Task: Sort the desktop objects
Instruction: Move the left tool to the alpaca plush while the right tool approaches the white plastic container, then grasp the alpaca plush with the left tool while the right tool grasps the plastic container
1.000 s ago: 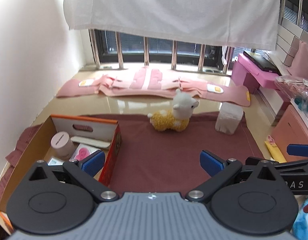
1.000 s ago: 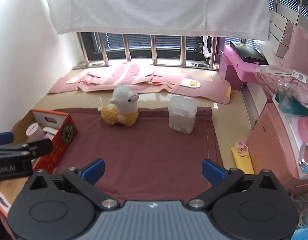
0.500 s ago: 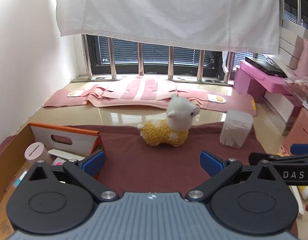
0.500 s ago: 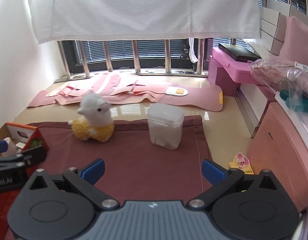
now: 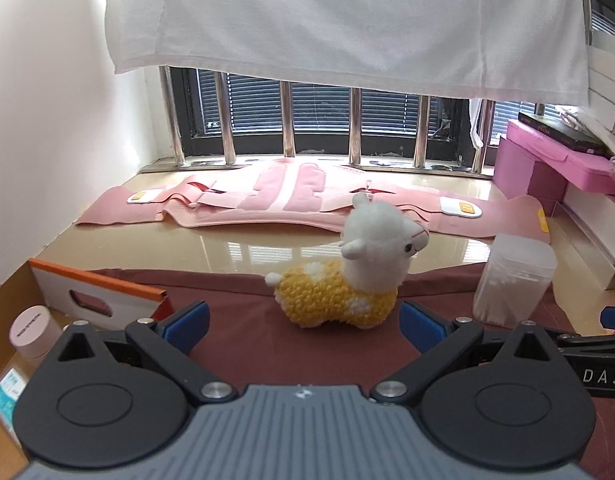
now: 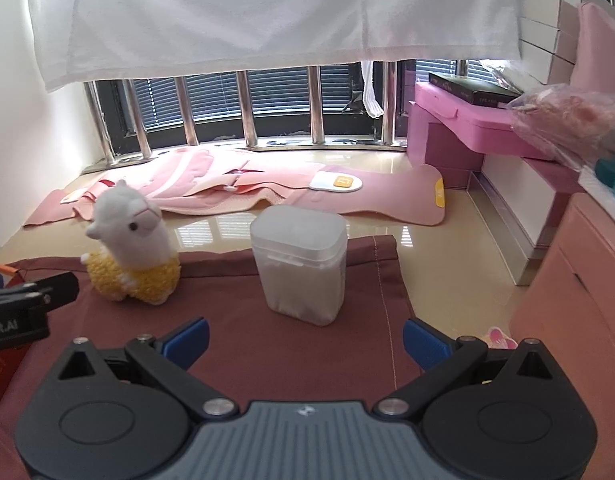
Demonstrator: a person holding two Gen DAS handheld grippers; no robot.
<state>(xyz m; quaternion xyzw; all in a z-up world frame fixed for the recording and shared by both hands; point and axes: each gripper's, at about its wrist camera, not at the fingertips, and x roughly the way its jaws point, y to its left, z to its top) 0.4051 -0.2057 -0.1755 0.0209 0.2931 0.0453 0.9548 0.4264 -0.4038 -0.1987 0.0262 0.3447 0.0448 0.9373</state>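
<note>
A frosted plastic jar [image 6: 300, 266] with its lid on stands upright on the maroon cloth [image 6: 235, 320], filled with something white. At the left, a cardboard box [image 5: 95, 296] holds a pink round tin [image 5: 30, 330]. The plush alpaca [image 5: 347, 276] stands beside the jar, body lengthwise left to right, head toward the jar. Left claw [image 5: 303, 322] and right claw [image 6: 305, 340] both gape wide, empty.

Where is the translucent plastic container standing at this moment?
The translucent container stands upright on the maroon cloth, centred ahead of the open right gripper. The alpaca plush sits apart to its left.
</note>
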